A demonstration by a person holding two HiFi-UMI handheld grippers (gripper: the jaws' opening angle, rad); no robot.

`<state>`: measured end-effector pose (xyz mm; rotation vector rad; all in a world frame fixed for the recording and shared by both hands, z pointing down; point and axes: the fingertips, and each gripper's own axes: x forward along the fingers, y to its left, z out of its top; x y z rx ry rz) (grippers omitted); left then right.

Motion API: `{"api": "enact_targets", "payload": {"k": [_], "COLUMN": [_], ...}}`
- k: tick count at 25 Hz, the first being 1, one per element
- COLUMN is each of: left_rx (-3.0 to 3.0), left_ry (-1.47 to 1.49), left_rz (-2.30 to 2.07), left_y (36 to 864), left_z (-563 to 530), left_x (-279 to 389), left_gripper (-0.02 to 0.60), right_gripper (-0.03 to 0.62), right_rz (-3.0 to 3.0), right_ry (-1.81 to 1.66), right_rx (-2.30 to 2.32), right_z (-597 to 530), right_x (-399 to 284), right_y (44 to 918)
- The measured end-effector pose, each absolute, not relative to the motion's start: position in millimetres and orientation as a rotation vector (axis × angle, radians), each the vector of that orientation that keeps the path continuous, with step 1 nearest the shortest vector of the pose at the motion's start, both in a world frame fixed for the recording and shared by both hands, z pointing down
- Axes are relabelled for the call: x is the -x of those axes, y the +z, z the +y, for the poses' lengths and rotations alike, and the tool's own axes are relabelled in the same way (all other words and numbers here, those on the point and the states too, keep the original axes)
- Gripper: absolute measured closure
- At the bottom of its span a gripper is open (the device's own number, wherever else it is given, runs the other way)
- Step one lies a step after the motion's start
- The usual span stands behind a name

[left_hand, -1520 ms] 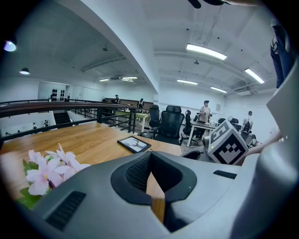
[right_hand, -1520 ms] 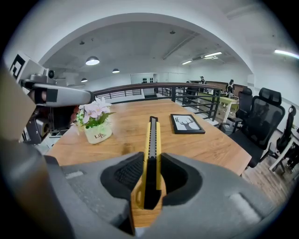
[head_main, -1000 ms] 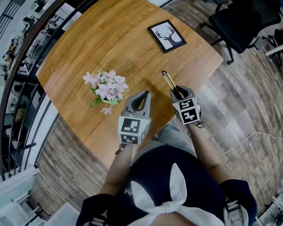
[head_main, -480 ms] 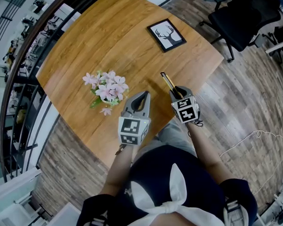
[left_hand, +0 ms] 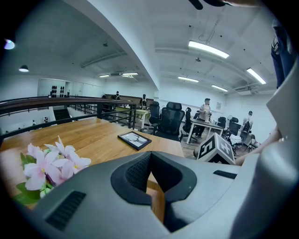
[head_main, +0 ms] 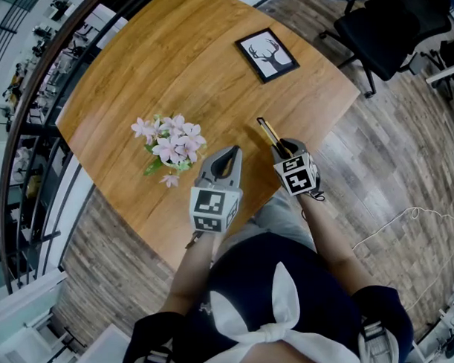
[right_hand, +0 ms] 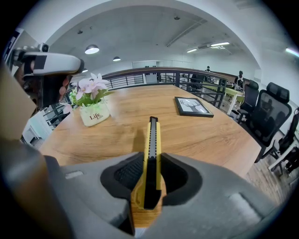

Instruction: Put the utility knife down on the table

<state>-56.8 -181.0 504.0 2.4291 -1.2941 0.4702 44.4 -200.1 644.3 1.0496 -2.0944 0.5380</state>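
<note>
Between the two gray jaws of the right gripper [head_main: 285, 148] sits the utility knife [head_main: 270, 133]. It is yellow with a black strip down its middle. The jaws are part way open and press on both sides of the knife's back end, so the knife is held tight. Its long front end sticks out past the jaws and points away from the person, over the near part of the round wooden table [head_main: 171, 67]. It is hard to tell if the tip touches the wood. Just beside it, on the person's other side, is the left gripper [head_main: 230, 153]. Its jaws are closed together and there is nothing in them. It also points out over the table, close to the near edge. A little past the left gripper stands a small white pot of pink flowers [head_main: 170, 142] with green leaves. Farther back, near the far edge, lies a black picture frame [head_main: 266, 56] with a deer drawn on it. Off the table, on the wood floor [head_main: 390, 171], stands a black office chair [head_main: 392, 26].
</note>
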Motion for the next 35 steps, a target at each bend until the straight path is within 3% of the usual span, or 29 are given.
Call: {"api": "enact_targets", "payload": {"k": [35], "left_rx": [-2.425], "left_ry": [0.472], "left_rz": [-1.247], "left_y": [511.0], "left_z": [-182.7], "left_x": [53.4], "left_gripper": [0.566], "right_gripper": [0.474], "right_rz": [-2.026], "right_ry": [0.52], "right_rx": [-0.945], "right_z": [-194.1], "right_x": [-49.1], "right_y": [684.1]}}
